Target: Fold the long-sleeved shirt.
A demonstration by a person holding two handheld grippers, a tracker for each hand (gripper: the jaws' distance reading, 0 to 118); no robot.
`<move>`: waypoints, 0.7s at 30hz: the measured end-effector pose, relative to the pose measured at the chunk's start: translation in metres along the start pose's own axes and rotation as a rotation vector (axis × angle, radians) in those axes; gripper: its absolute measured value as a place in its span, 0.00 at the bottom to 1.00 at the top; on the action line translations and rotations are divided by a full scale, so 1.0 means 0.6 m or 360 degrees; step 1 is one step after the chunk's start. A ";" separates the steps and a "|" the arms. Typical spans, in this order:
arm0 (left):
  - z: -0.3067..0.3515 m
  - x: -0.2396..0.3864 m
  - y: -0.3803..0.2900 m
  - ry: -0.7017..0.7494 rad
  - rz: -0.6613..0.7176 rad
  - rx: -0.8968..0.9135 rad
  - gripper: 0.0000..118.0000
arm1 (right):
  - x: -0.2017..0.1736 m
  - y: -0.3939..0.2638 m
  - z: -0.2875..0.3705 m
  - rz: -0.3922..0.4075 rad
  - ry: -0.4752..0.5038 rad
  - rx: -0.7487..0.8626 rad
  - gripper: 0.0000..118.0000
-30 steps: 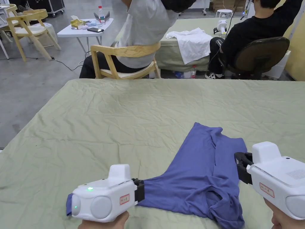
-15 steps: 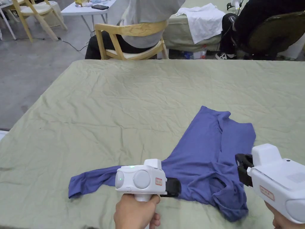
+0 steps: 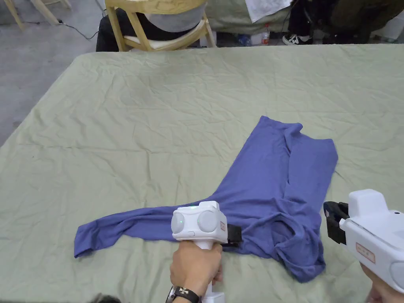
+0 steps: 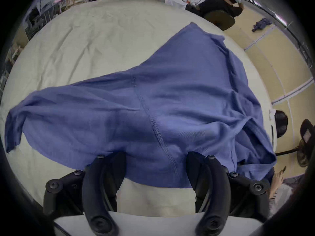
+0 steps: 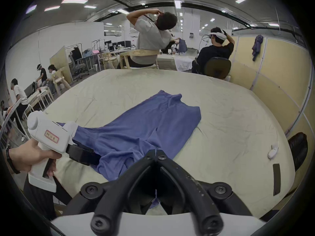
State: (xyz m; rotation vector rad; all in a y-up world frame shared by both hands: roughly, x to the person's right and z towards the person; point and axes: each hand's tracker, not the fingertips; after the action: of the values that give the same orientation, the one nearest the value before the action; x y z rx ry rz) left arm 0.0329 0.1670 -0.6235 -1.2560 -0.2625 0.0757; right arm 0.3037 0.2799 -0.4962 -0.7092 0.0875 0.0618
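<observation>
Now your left hand-held gripper [image 3: 236, 234] sits at the near edge of the blue long-sleeved shirt [image 3: 276, 185], jaws spread wide and gripping nothing. Your right hand-held gripper [image 3: 330, 221] hovers just beside the shirt's right edge, jaws clenched together, empty. That shirt lies rumpled on the green-covered counter [image 3: 158, 130], one sleeve [image 3: 118, 232] stretched leftward.

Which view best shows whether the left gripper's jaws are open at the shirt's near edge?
The left gripper view: the left gripper has its jaws spread apart over the blue shirt, gripping nothing. The head view shows that gripper from behind, its jaw gap hidden. The right gripper view shows it side-on.
</observation>
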 end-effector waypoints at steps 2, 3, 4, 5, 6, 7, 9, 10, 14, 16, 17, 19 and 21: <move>-0.001 0.014 -0.013 0.0086 -0.0146 0.0094 0.46 | 0.006 -0.004 -0.008 -0.0013 -0.0004 -0.0028 0.02; 0.001 0.018 -0.015 0.0087 -0.0181 0.0135 0.33 | 0.007 -0.005 -0.010 -0.0015 -0.0008 -0.0033 0.02; 0.008 0.012 -0.015 0.0051 -0.0132 0.0168 0.08 | 0.009 -0.006 -0.013 -0.0014 -0.0011 -0.0038 0.02; 0.011 0.006 -0.011 -0.0021 -0.0035 0.0200 0.05 | 0.010 -0.006 -0.015 -0.0011 -0.0014 -0.0042 0.02; 0.006 -0.001 -0.008 -0.0038 0.0062 0.0143 0.05 | 0.011 -0.005 -0.019 -0.0005 -0.0015 -0.0049 0.02; 0.002 -0.011 -0.004 -0.0079 0.0097 0.0128 0.05 | 0.012 -0.002 -0.024 0.0012 -0.0011 -0.0057 0.02; 0.005 -0.033 0.000 -0.0167 0.0143 0.0100 0.04 | 0.014 0.011 -0.036 0.0091 0.0011 -0.0064 0.02; 0.005 -0.040 0.002 -0.0188 0.0169 0.0100 0.04 | 0.016 0.022 -0.044 0.0139 0.0020 -0.0073 0.02; -0.004 -0.044 0.023 -0.0202 0.0162 -0.0002 0.04 | 0.033 0.100 -0.103 0.0355 0.0091 -0.0071 0.02; -0.008 -0.045 0.040 -0.0207 0.0116 -0.0081 0.04 | 0.041 0.155 -0.149 0.0477 0.0149 -0.0116 0.02; -0.011 -0.049 0.047 -0.0222 0.0154 -0.0126 0.04 | 0.045 0.185 -0.174 0.0534 0.0187 -0.0120 0.03; -0.016 -0.059 0.057 -0.0258 0.0183 -0.0172 0.04 | 0.050 0.252 -0.234 0.0657 0.0265 -0.0168 0.20; -0.020 -0.066 0.065 -0.0285 0.0275 -0.0214 0.04 | 0.049 0.308 -0.302 0.0785 0.0327 -0.0252 0.64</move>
State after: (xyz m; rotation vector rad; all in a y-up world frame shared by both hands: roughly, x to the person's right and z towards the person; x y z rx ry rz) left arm 0.0008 0.1603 -0.6700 -1.4061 -0.3173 0.3246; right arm 0.3066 0.3023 -0.7556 -0.8380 0.4579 0.4721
